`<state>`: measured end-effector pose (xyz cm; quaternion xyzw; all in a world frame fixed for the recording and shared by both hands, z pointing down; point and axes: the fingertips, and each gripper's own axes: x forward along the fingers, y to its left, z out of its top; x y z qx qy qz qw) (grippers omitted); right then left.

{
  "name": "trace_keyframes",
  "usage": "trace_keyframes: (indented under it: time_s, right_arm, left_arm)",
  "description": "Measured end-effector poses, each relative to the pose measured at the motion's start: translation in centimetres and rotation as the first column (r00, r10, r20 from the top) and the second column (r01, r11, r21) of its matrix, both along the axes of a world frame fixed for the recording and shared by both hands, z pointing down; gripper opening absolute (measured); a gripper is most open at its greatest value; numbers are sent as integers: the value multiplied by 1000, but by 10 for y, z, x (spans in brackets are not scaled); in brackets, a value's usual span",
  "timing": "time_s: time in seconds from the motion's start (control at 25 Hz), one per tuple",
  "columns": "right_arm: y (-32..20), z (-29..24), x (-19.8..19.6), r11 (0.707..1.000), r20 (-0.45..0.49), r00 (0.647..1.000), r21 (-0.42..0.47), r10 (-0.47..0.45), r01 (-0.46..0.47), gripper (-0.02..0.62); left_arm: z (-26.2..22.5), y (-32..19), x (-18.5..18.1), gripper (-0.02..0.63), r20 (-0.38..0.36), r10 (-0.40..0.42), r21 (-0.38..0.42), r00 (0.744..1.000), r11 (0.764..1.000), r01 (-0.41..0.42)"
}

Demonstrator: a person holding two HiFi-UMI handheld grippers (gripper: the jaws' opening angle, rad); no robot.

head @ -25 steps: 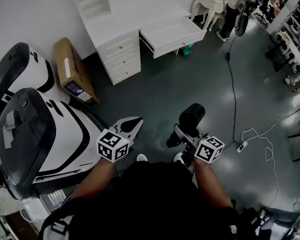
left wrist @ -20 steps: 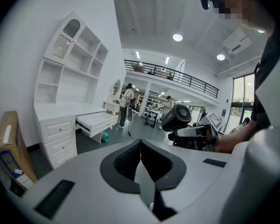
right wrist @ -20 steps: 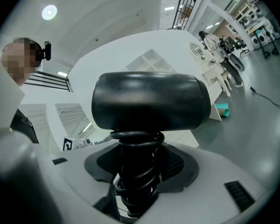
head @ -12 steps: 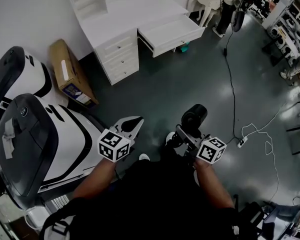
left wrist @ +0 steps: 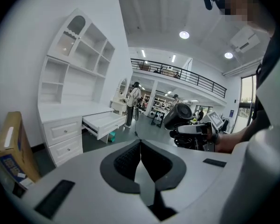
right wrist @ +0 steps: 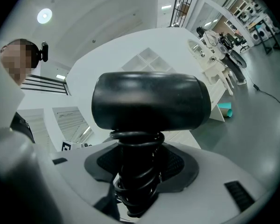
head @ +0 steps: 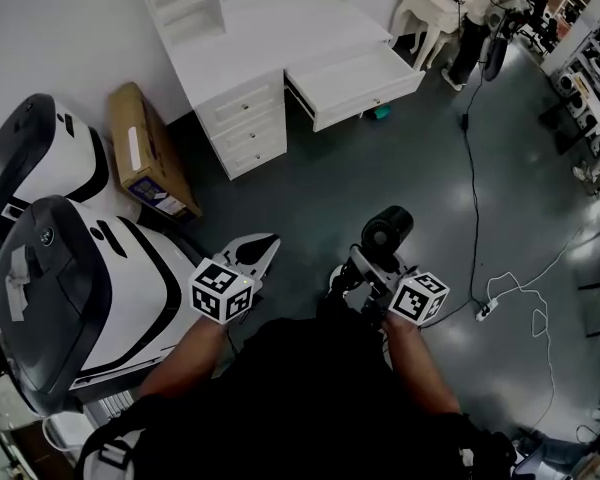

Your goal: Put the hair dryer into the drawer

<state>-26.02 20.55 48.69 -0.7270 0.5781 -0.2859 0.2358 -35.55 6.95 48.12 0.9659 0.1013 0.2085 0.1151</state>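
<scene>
A black hair dryer stands upright in my right gripper, low in the head view. In the right gripper view its barrel fills the middle. The jaws are shut on the handle, which has the cord coiled round it. My left gripper hangs to the left of it, shut and holding nothing; its pads meet. The white desk stands at the far end of the floor with one drawer pulled open. That open drawer also shows left of centre in the left gripper view.
A cardboard box leans beside the desk's shut drawers. Two large white and black machines fill the left side. A cable and power strip lie on the grey floor at right. White chairs and a person stand at the top right.
The desk and its open drawer have shifted slightly in the head view. Both grippers keep their places before the body, and the hair dryer stays in the right one.
</scene>
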Motion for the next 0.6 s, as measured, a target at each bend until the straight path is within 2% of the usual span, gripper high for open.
trace_keyframes:
  time_s: [0.4,0.6]
  right_arm:
    - [-9,-13,126,998,-32,998,17,-59,59,227]
    - [-2,-11,184,996,-45,996,12,-83,84,227]
  left_arm:
    - [-25,3,140,11,-41,-26,10,999,1000,27]
    - [-18,14,202,11,-28,-35,16,999,999,35]
